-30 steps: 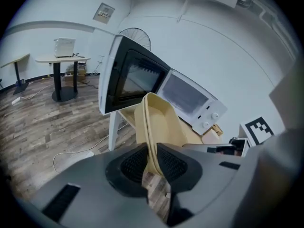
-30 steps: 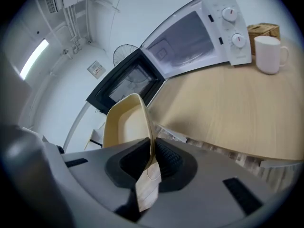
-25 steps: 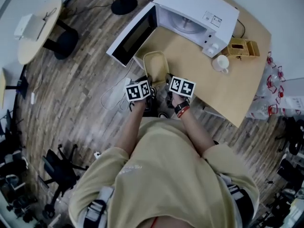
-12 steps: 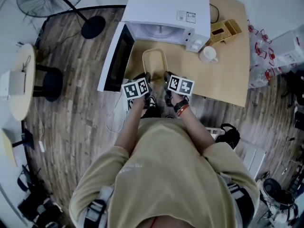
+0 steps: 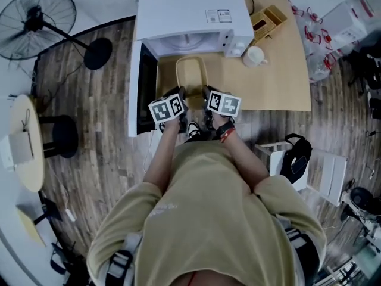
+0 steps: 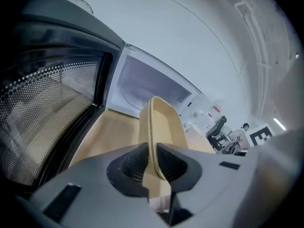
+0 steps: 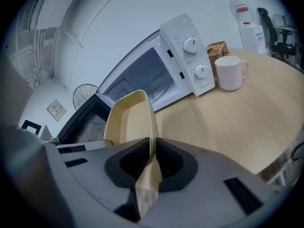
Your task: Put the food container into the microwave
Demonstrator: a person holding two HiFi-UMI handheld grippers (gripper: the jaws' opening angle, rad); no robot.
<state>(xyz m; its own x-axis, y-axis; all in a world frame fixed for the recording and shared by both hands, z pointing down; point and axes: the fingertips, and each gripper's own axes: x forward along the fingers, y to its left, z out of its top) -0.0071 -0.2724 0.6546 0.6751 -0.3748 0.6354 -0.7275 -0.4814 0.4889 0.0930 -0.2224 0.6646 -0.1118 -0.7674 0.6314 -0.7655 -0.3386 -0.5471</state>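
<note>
We stand on a wood-plank floor (image 5: pixel 101 177), with a standing fan (image 5: pixel 36 22) at the far left and a small round table (image 5: pixel 24 142) below it. Further right a light wooden table (image 5: pixel 274 82) carries a white microwave (image 5: pixel 190 11), whose door (image 5: pixel 140 91) hangs open on the left, so the chamber faces us. To the microwave's right, just by its dials, stands a white mug (image 5: pixel 254 55), with a small wooden box (image 5: pixel 266 21) behind it. A black bag (image 5: pixel 296 154) lies on the floor past the table's near edge. The pale yellow container (image 5: pixel 191 76) is over the tabletop directly in front of the open chamber, its long side pointing inward and its far end close to the opening. We cannot tell whether it rests on the wood or is lifted clear. We hold it at its near end from both sides. The left gripper (image 6: pixel 151 163) is clamped on the left part of the rim, the thin wall pinched between its ribbed pads. The right gripper (image 7: pixel 151 160) is likewise clenched on the rim's right part. The container reaches away from both grippers toward the microwave.
</note>
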